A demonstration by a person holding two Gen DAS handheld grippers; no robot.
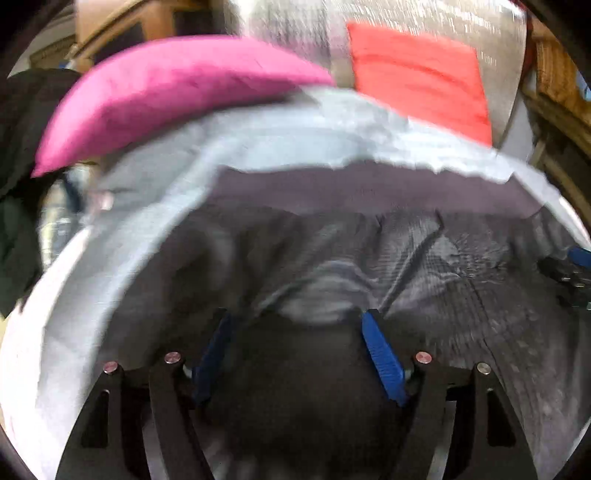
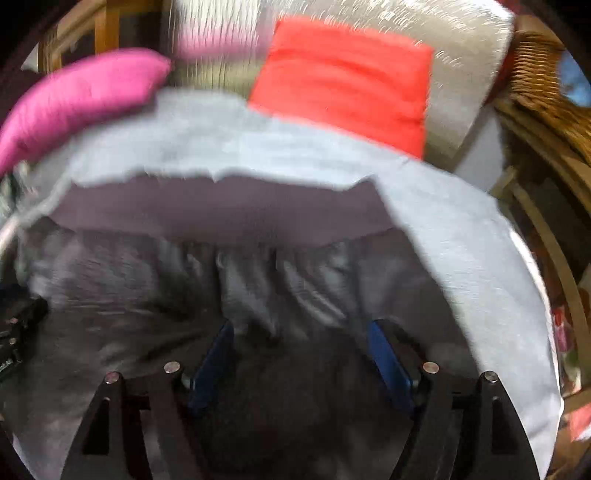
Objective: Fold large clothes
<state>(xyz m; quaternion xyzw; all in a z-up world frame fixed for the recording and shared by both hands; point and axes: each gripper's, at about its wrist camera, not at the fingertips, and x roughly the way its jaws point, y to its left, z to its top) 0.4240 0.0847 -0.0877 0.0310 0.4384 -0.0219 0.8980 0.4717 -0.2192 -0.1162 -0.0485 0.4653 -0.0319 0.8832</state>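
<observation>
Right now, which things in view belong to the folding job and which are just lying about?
Job: dark grey garment, pale sheet beneath it, left gripper, right gripper.
Lying about: pink cushion, red cushion, wicker basket.

Domestic living room. A sofa (image 2: pixel 369 22) with pale upholstery carries a pink cushion (image 2: pixel 81 99) and a red cushion (image 2: pixel 343 81). Right of the sofa stands wicker furniture (image 2: pixel 543 77); left, a wooden cabinet (image 2: pixel 70 40).

Dark grey garment (image 1: pixel 424 258) lies rumpled, waistband outward, on a pale sheet (image 1: pixel 295 136).
</observation>
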